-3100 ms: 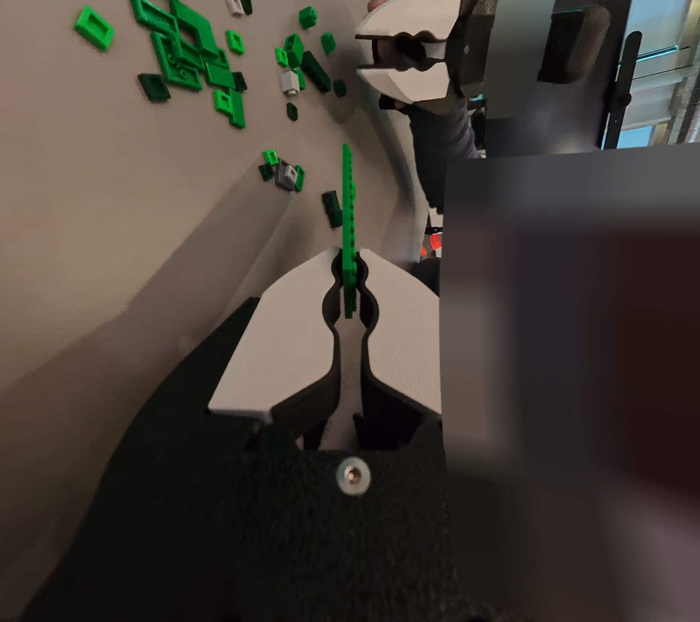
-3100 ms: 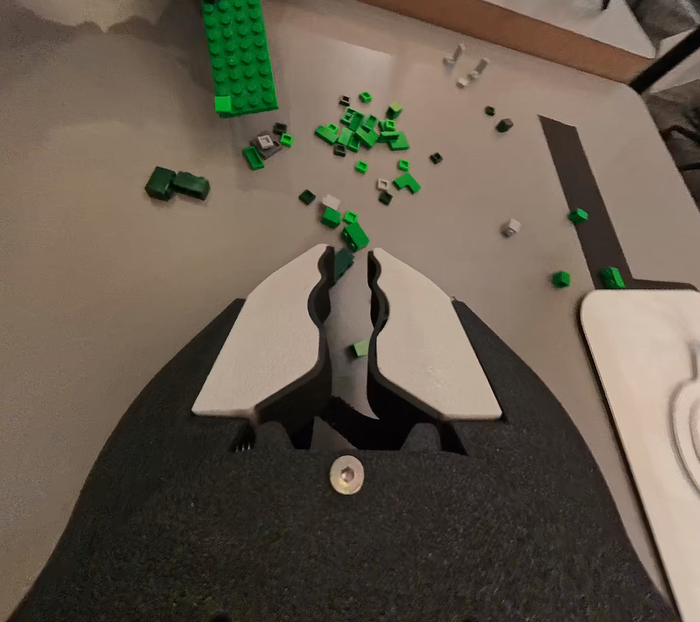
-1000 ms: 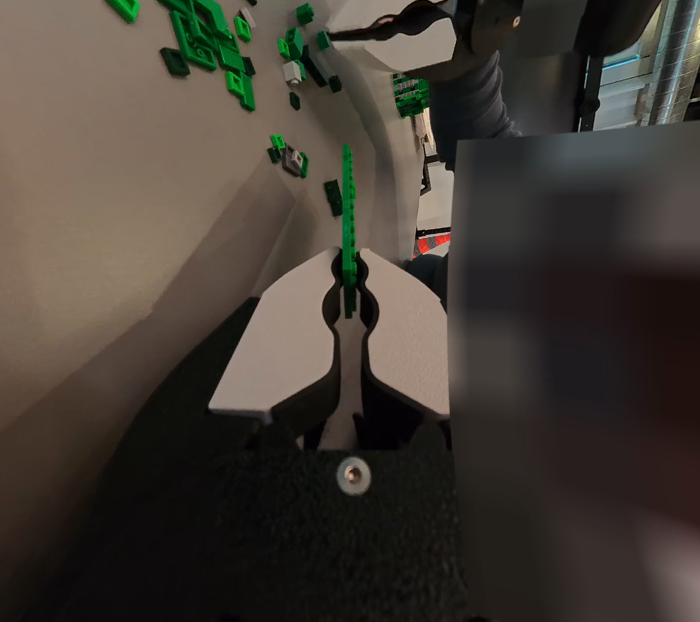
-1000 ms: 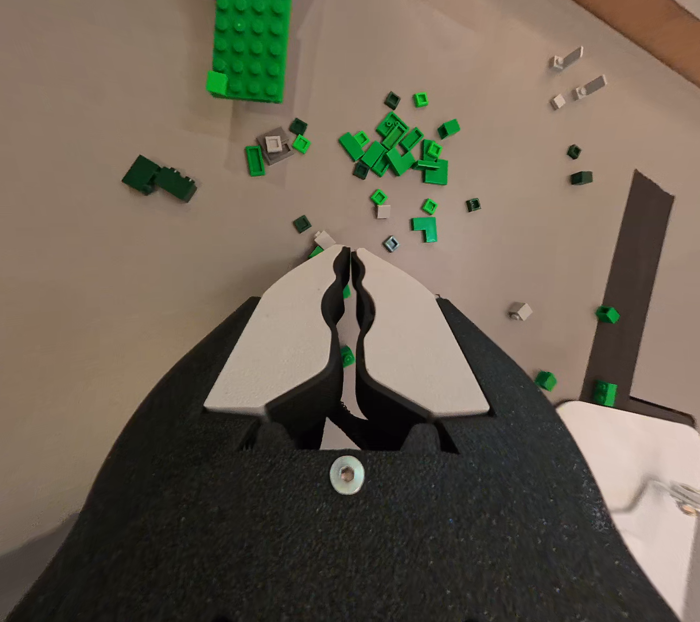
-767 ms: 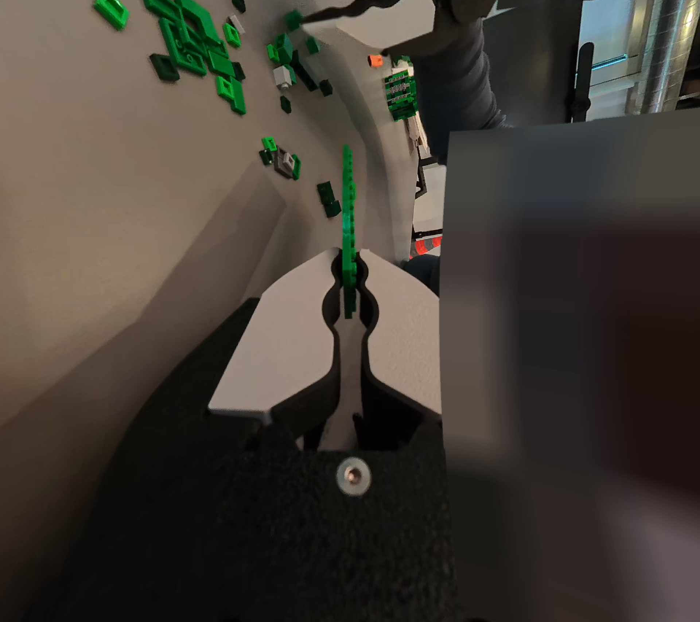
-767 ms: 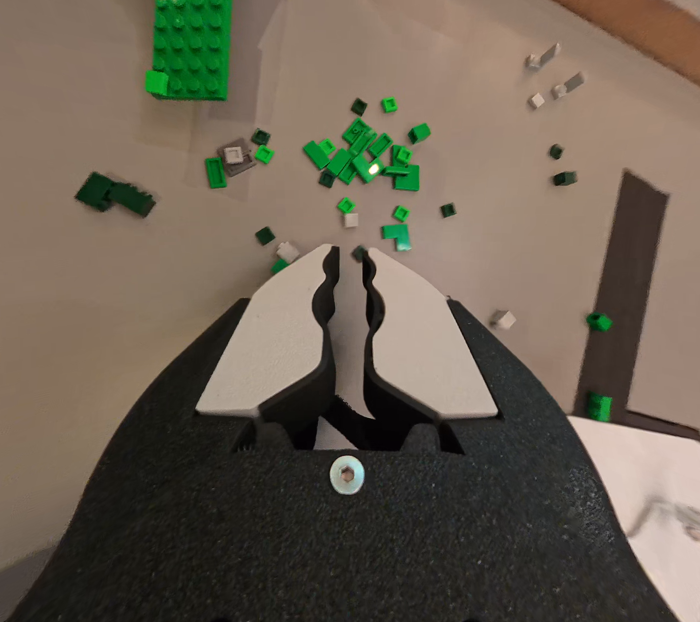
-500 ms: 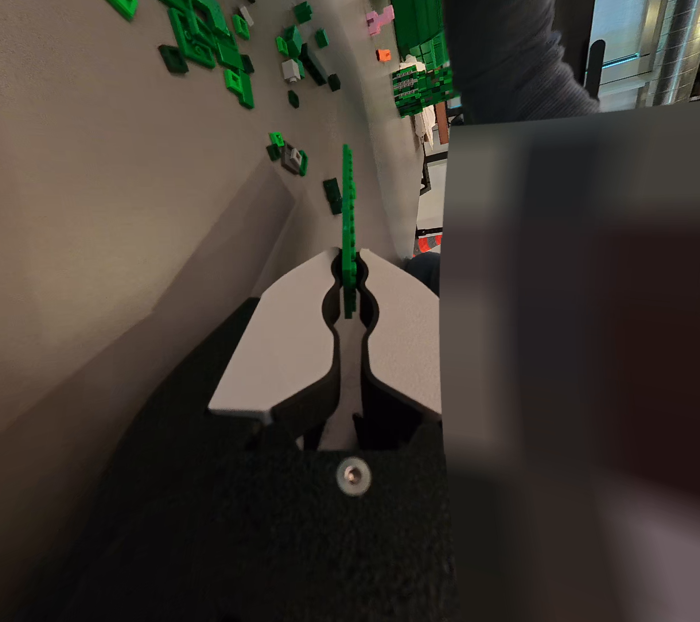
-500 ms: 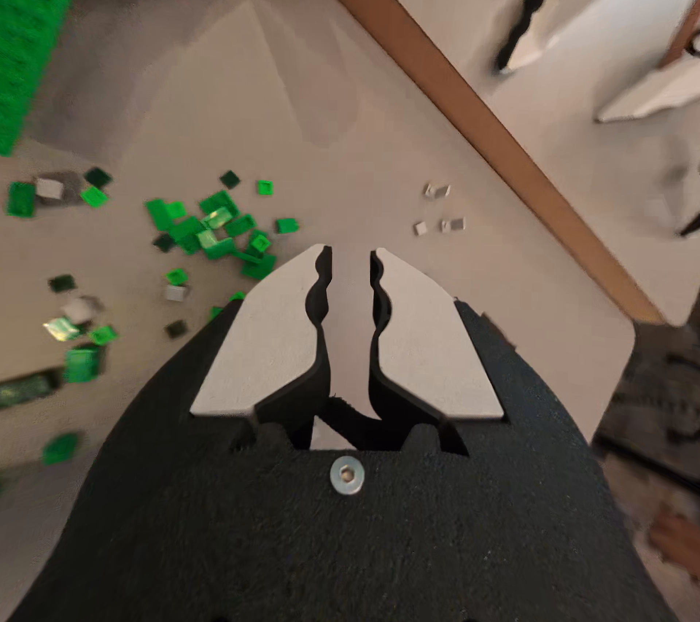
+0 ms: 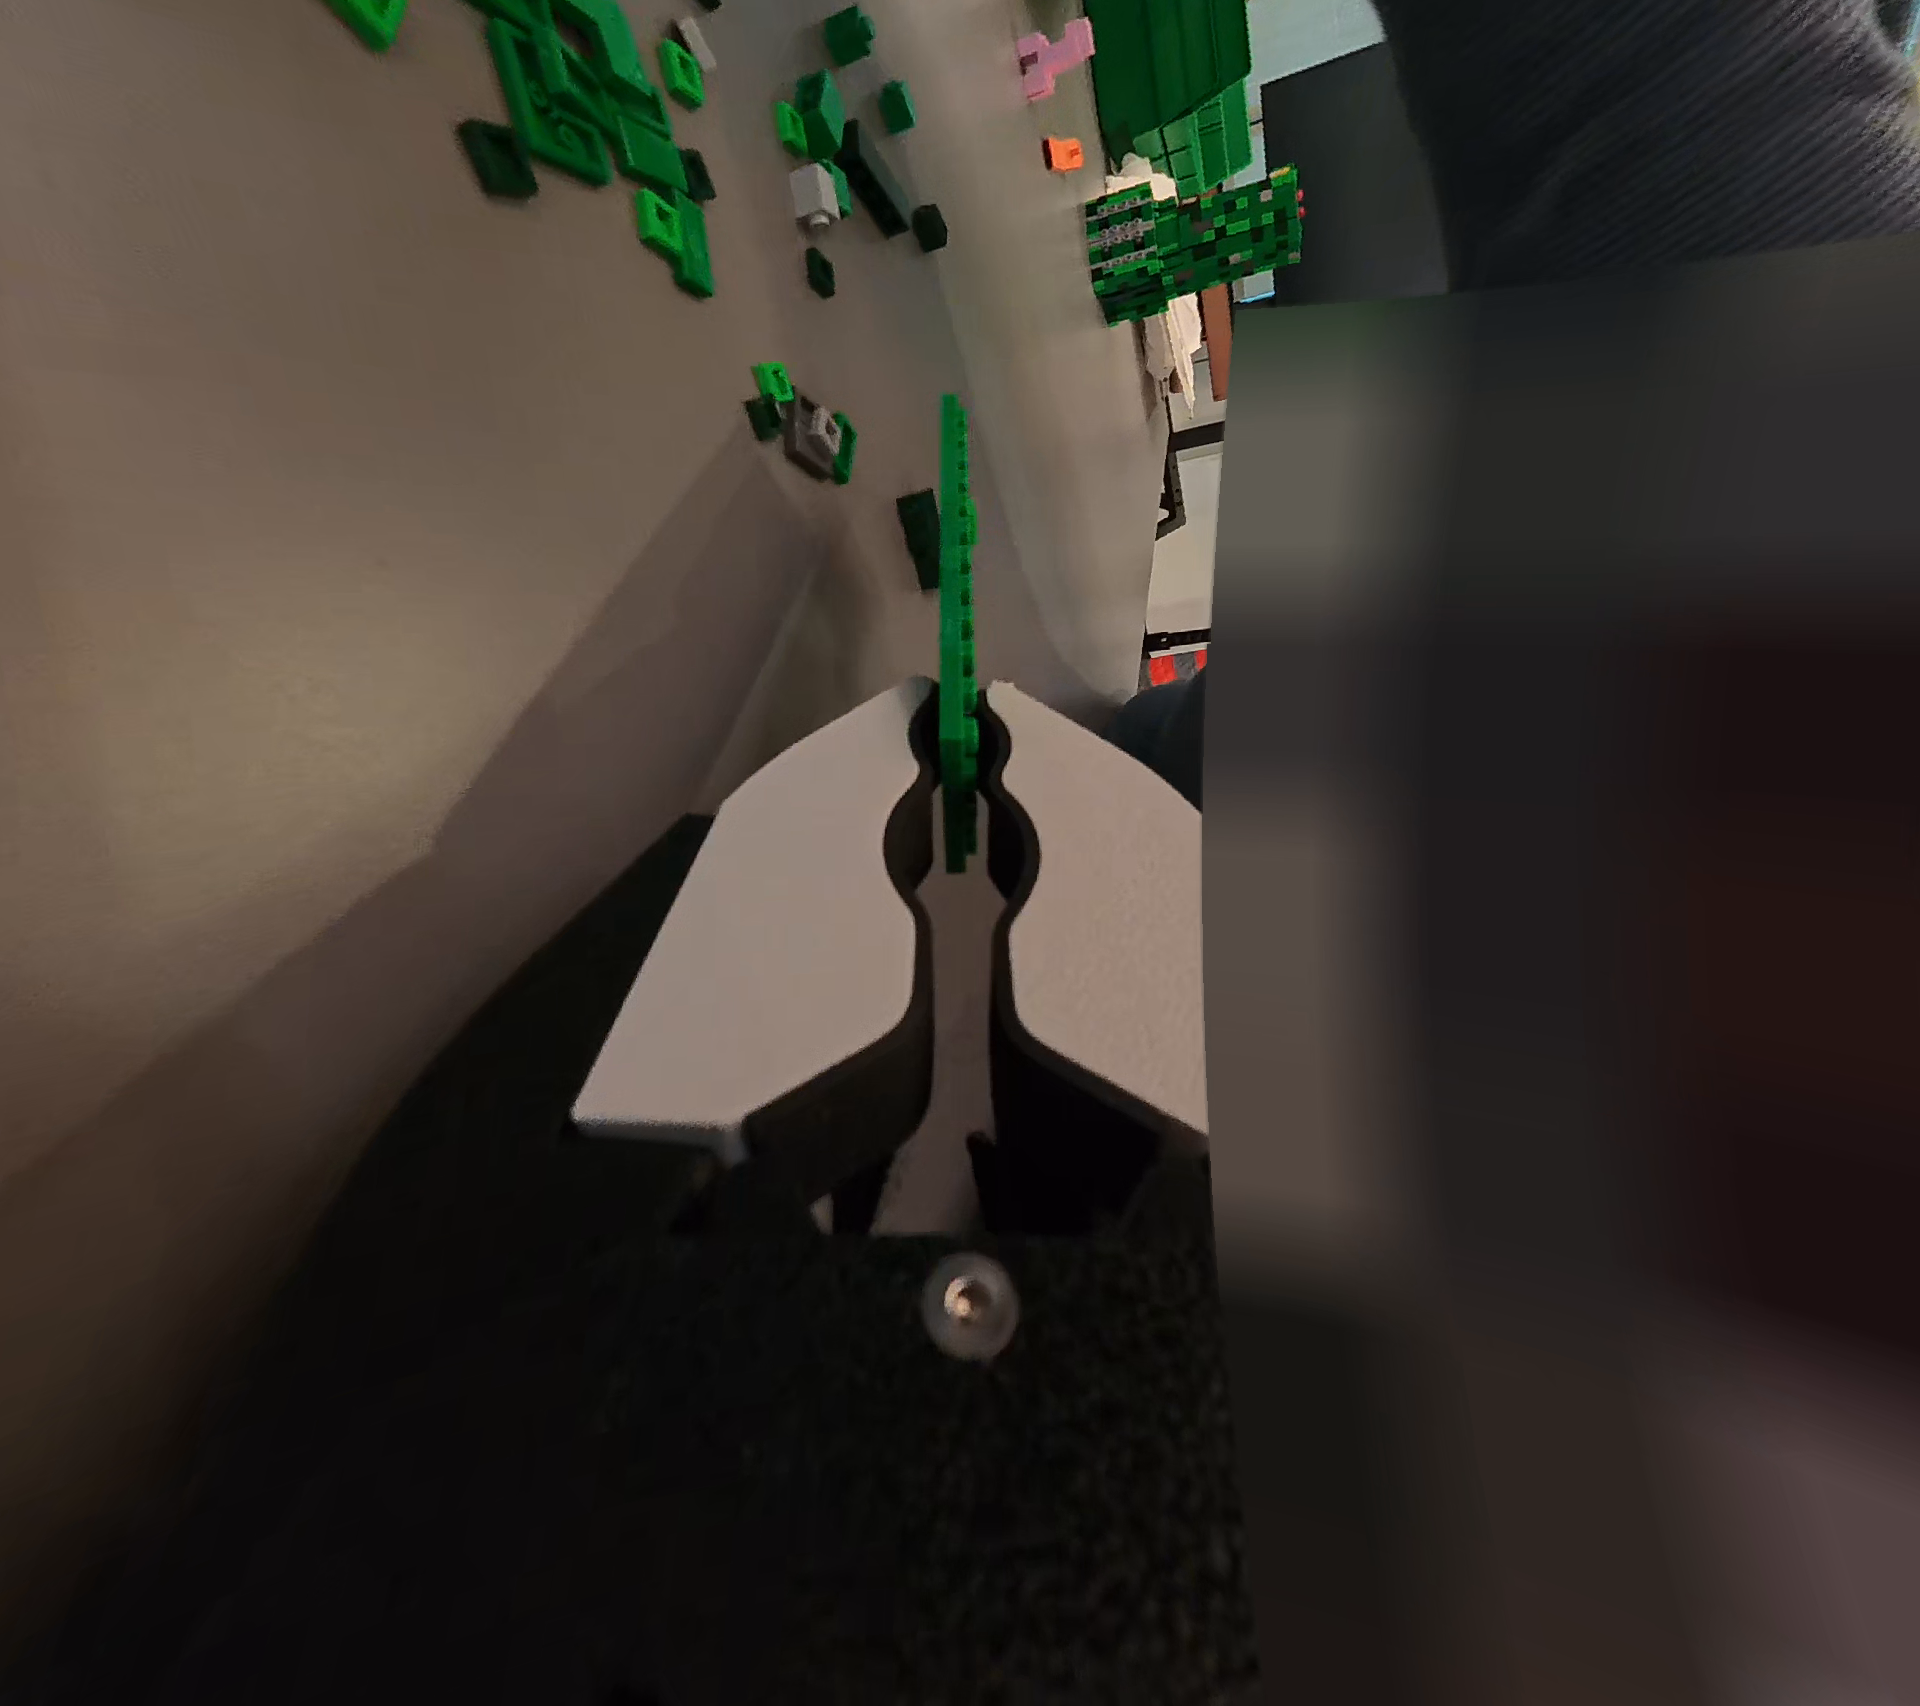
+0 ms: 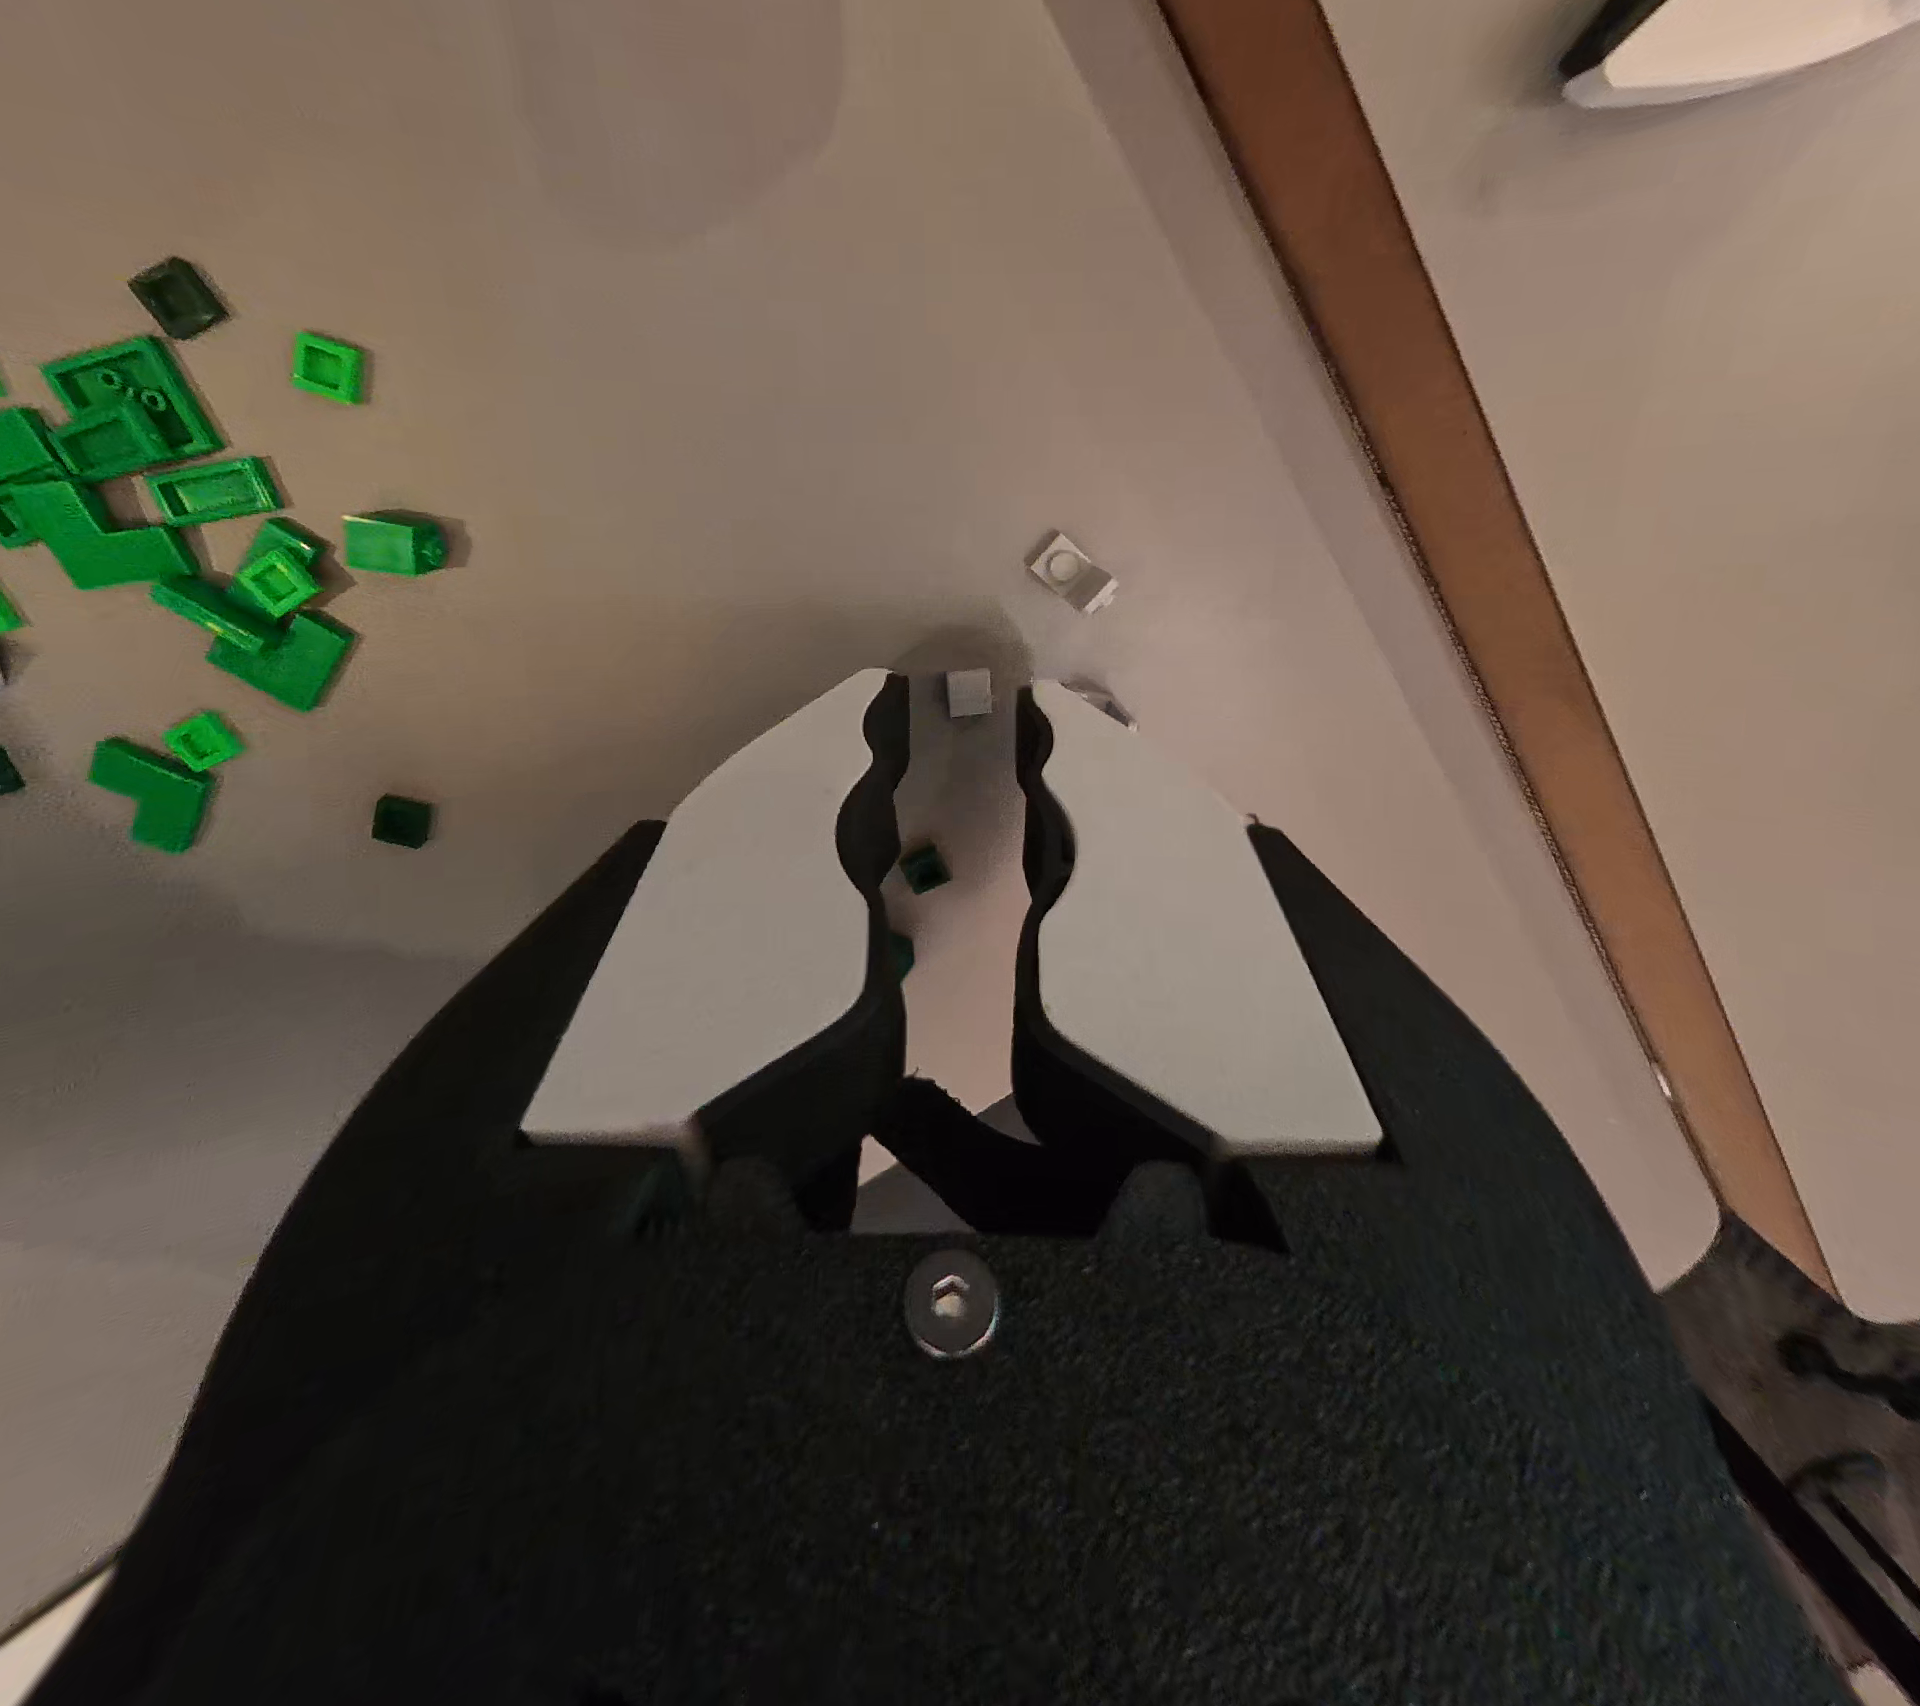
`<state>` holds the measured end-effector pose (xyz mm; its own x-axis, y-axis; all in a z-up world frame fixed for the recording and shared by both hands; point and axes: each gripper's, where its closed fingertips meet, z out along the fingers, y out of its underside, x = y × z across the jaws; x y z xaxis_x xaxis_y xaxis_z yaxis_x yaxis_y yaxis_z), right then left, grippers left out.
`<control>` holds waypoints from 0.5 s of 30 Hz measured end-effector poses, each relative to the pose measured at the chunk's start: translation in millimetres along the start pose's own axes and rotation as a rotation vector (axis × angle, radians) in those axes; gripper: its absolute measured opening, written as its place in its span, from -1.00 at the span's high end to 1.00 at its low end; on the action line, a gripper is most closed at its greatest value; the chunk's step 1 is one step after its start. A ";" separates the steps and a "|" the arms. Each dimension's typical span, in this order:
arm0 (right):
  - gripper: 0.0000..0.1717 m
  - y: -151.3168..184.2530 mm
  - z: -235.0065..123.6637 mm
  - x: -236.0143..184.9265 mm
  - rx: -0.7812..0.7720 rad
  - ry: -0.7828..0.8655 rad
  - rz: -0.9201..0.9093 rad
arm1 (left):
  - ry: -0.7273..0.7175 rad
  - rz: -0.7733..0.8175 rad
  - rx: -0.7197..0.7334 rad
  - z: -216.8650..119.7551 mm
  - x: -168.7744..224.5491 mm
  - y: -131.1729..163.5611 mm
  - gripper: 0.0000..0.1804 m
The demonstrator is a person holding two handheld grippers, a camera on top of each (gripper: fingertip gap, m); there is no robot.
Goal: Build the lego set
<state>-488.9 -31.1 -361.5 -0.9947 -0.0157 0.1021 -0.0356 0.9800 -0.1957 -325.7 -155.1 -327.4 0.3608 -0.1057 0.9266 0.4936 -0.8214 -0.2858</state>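
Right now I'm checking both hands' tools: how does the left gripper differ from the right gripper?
The left gripper is clamped on a thin green studded plate held edge-on; the right gripper is open and holds nothing. The left is raised off the table; the right's tips sit low, either side of a small grey brick without touching it. Both have pale fingers with dark wavy pads.

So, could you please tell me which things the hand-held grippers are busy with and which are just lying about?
In hand:
- left hand-held gripper, shut on green studded plate
- right hand-held gripper, open around small grey brick

Lying about:
- loose green pieces
- grey plate
- green model
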 end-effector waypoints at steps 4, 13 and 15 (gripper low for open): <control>0.86 -0.6 4.5 0.6 -0.034 -0.037 -0.023 | 0.004 0.003 0.003 2.2 1.0 -0.3 0.95; 0.92 -1.8 -1.9 -10.6 0.000 0.018 0.080 | 0.000 -0.003 0.007 0.7 0.9 -0.5 0.95; 0.91 -8.3 -9.7 -20.8 0.051 0.071 0.126 | 0.003 -0.001 0.008 1.7 1.1 -1.5 0.95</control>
<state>-467.0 -37.0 -352.5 -0.9823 0.1226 0.1417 0.0825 0.9620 -0.2602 -324.7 -153.1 -326.4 0.3582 -0.1064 0.9276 0.5006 -0.8167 -0.2870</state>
